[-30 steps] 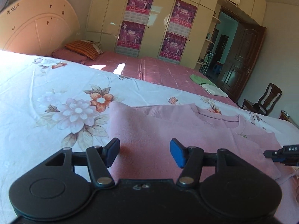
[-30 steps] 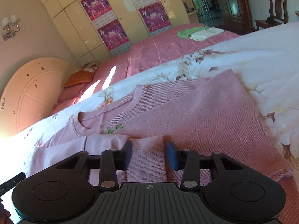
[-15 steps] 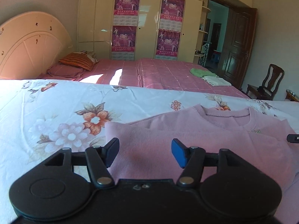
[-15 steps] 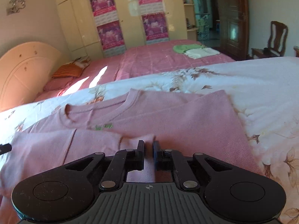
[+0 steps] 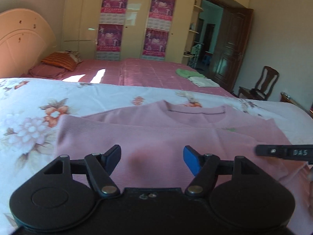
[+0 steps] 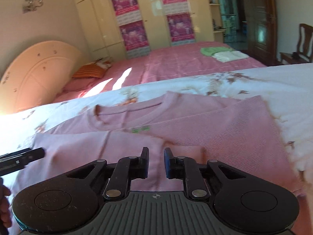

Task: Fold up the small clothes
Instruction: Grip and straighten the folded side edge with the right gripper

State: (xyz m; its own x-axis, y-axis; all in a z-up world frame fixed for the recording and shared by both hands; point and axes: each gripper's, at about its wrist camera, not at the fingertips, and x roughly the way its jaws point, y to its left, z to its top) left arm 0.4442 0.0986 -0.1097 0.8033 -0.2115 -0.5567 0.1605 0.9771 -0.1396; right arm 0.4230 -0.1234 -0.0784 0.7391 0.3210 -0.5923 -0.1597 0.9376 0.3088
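Note:
A pink sweater (image 5: 156,133) lies flat on the floral sheet (image 5: 39,107), neckline (image 5: 195,111) at the far side and sleeves folded across the body. My left gripper (image 5: 151,152) hovers over its near left part. The jaws are wide and opening, with nothing gripped. The right gripper's finger (image 5: 283,152) pokes in from the right. In the right wrist view the sweater (image 6: 215,127) shows a green label (image 6: 140,130). My right gripper (image 6: 156,152) is low over the folded sleeve. Its jaws are opening from a narrow gap; fabric shows between them, not visibly pinched.
Behind the floral sheet (image 6: 273,82) stretches a pink checked bedspread (image 5: 146,72) with folded green and white clothes (image 5: 195,77) and an orange pillow (image 5: 58,60). A wooden chair (image 5: 260,86) and a dark door (image 5: 230,54) stand at the right. A hand (image 6: 4,195) shows at the lower left edge.
Both views have rolled level and shifted across the sweater. The left jaws have spread wider. The right jaws closed around the sleeve to a slit, then parted slightly.

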